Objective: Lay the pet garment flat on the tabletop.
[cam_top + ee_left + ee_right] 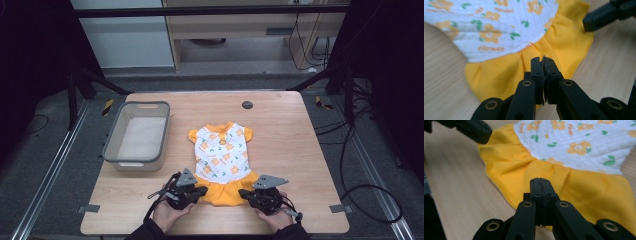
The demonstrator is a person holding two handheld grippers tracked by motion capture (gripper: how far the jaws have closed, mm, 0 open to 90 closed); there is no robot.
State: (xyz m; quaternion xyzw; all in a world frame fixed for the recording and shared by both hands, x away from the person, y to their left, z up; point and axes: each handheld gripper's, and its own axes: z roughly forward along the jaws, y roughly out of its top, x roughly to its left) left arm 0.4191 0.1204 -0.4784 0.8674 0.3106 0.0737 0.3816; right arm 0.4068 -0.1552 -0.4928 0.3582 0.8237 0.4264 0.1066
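High view: a small dress (221, 157) lies spread flat mid-surface (285, 125), neck away from the person, yellow hem toward them, its long axis running near to far. Left gripper (201, 191) and right gripper (243, 192), jaws together, sit at the hem corners, seemingly pinching cloth; folding or moving to the tray (114, 135) looks unstarted.

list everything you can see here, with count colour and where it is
dress: 1, white flower-print top with orange skirt and sleeves, flat at the table's middle
bin: 1, grey, left part of the table, nothing in it
table: 1, light wood, under it all
round cap: 1, dark, far edge of the table
left gripper: 1, black, jaws shut, at the skirt's left hem corner
right gripper: 1, black, jaws shut, at the skirt's right hem corner
hands: 2, near edge, each holding a gripper
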